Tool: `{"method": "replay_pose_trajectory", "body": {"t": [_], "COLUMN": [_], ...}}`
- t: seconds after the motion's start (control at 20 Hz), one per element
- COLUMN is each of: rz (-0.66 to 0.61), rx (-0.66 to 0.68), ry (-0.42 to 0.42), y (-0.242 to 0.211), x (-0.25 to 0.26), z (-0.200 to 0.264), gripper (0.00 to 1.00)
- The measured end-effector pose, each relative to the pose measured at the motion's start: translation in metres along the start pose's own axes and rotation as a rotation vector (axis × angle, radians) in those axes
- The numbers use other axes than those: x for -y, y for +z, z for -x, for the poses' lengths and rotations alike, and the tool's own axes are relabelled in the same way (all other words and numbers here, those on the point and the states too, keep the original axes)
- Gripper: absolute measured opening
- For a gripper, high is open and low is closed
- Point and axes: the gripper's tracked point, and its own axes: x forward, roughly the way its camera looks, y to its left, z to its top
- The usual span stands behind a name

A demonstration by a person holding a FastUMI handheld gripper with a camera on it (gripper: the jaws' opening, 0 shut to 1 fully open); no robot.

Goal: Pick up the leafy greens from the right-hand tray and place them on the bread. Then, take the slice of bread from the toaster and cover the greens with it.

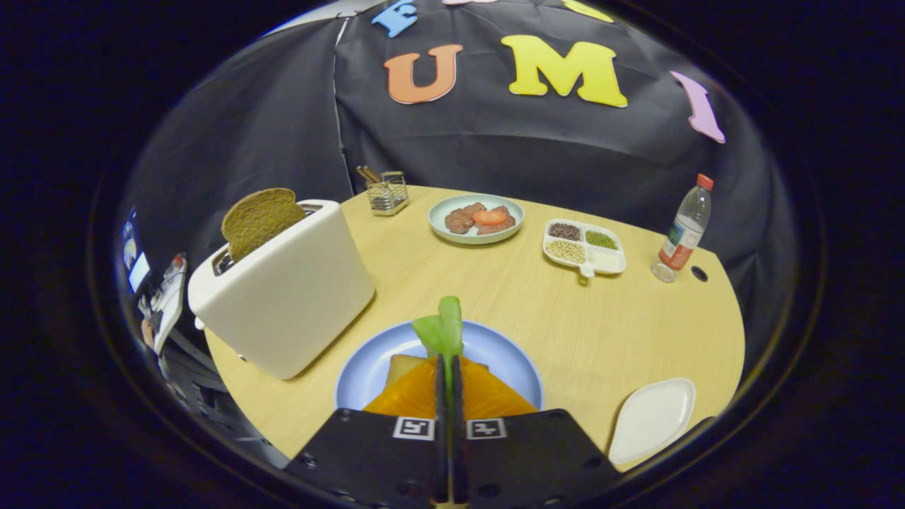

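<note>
My gripper [448, 362] is shut on the leafy greens [442, 331], whose light green stalk sticks up from between the fingertips. Right below it lies a blue plate [505, 360] holding a slice of bread [399, 366], partly hidden behind the fingers. The greens hang just above that bread. To the left stands a white toaster [283, 293] with a brown slice of bread [258, 218] poking out of its slot. A white tray [652, 418] lies bare to the right of the fingers.
Beyond the plate, on the wooden table [565, 318], are a green plate with meat and tomato [476, 219], a divided dish of grains [583, 246], a water bottle [682, 230] and a wire holder with sticks [387, 192].
</note>
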Motion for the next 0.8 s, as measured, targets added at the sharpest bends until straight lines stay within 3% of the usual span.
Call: {"method": "replay_pose_trajectory", "body": {"t": [0.15, 0.5, 0.65, 0.8], "rz": [-0.005, 0.011, 0.01, -0.001], "rx": [0.005, 0.016, 0.027, 0.063], "ry": [0.006, 0.011, -0.005, -0.025], "y": [0.001, 0.004, 0.008, 0.017], "x": [-0.009, -0.019, -0.018, -0.021], "z": [0.003, 0.009, 0.014, 0.025], "gripper": [0.14, 0.25, 0.46, 0.61]}}
